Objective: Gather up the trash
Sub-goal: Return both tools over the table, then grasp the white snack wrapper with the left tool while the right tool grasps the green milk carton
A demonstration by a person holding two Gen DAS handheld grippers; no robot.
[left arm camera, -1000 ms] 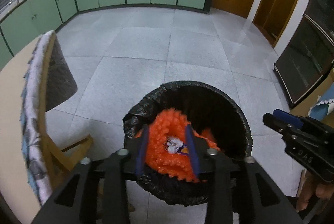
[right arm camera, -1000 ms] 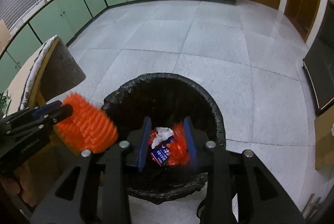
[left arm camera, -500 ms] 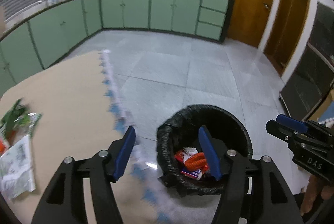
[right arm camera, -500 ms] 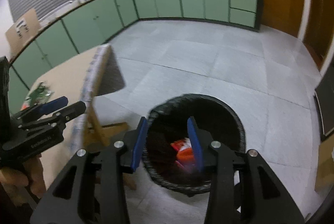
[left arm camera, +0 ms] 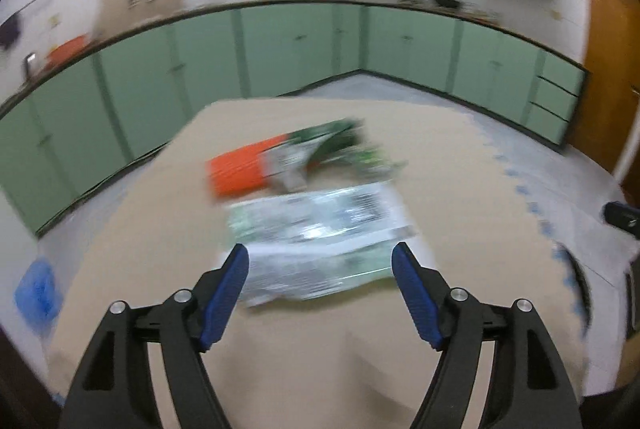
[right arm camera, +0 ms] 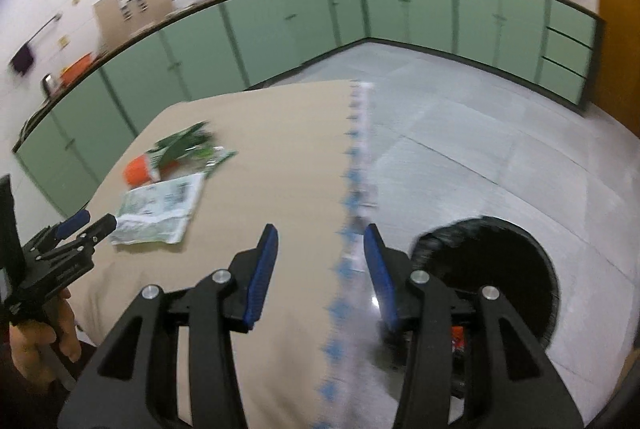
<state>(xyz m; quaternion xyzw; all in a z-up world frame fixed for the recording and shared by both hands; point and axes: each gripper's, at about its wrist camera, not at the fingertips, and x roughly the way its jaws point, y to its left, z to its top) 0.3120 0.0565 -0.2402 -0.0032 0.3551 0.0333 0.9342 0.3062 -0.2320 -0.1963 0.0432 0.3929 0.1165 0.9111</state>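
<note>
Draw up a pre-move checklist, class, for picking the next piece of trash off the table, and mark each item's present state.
1. Left tool open and empty: ok.
2. Right tool open and empty: ok.
3. Left tool facing the pale wrapper: ok.
4. Wrapper lying flat on the table, reachable: ok.
5. Bin open beside the table: ok.
6. Green and orange packet, count of pieces: cannot tell, blurred.

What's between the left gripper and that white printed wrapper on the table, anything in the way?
Nothing visible. The left gripper is open, and the white wrapper lies flat on the table just ahead of its fingertips. The orange and green packets lie beyond it.
</note>
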